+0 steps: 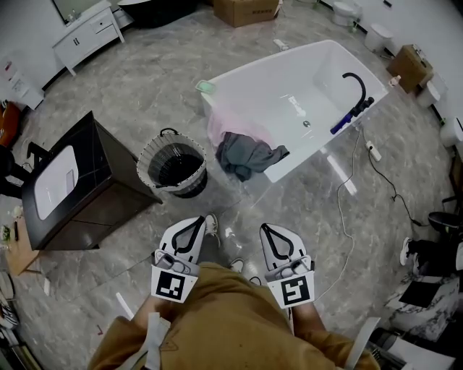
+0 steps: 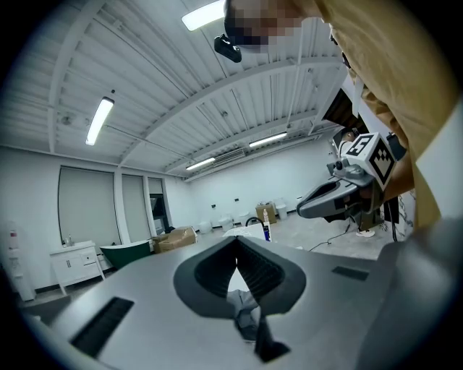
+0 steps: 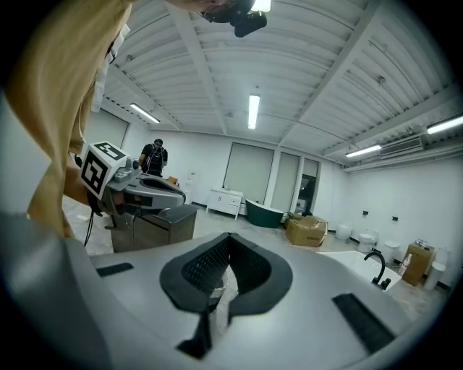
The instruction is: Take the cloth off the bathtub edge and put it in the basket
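Observation:
A dark grey cloth hangs over the near left corner of the white bathtub, with a pink cloth beside it on the rim. The round basket, white-ribbed with a dark inside, stands on the floor just left of the tub. Both grippers are held close to my body, well short of tub and basket. My left gripper has its jaws together with nothing between them. My right gripper is likewise shut and empty. Each gripper view shows the other gripper alongside.
A dark cabinet with a white basin top stands left of the basket. The tub carries a black faucet, and a white cable trails over the marble floor to its right. Cardboard boxes and a white cabinet stand further back.

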Tool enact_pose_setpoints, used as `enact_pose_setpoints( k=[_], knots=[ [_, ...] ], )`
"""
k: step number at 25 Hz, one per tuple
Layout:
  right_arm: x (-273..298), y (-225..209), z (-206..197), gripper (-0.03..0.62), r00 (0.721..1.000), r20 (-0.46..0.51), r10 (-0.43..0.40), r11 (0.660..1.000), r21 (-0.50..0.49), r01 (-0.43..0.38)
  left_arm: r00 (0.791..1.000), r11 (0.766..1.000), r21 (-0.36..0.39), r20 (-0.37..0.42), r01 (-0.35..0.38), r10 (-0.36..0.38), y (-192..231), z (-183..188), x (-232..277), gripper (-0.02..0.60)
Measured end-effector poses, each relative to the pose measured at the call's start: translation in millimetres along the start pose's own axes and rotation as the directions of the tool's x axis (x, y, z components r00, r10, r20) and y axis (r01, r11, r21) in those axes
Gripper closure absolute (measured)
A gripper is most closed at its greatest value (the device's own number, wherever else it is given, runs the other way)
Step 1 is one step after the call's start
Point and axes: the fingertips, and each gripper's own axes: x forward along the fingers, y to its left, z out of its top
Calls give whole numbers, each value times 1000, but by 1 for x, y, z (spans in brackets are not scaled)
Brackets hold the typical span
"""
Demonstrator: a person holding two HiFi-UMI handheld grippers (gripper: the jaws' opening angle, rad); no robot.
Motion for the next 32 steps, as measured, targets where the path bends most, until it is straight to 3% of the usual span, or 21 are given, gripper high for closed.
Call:
enact_pose_setpoints(
  k=[7,25,32],
  knots=[
    [29,-32,-6,591,997,-68,-31,999,-14,30,998,999,-18,48,48,-47,22,-6,57,574],
    [209,-102,19,591,980,-196,-33,998,-53,23,991,986,-114,58,123,-116,169,-67,186,574],
    [252,-119,16,591,971,-229,-70,996,-63,57,984,979,-111,76,171,-164,197,-75,219,574]
  ],
)
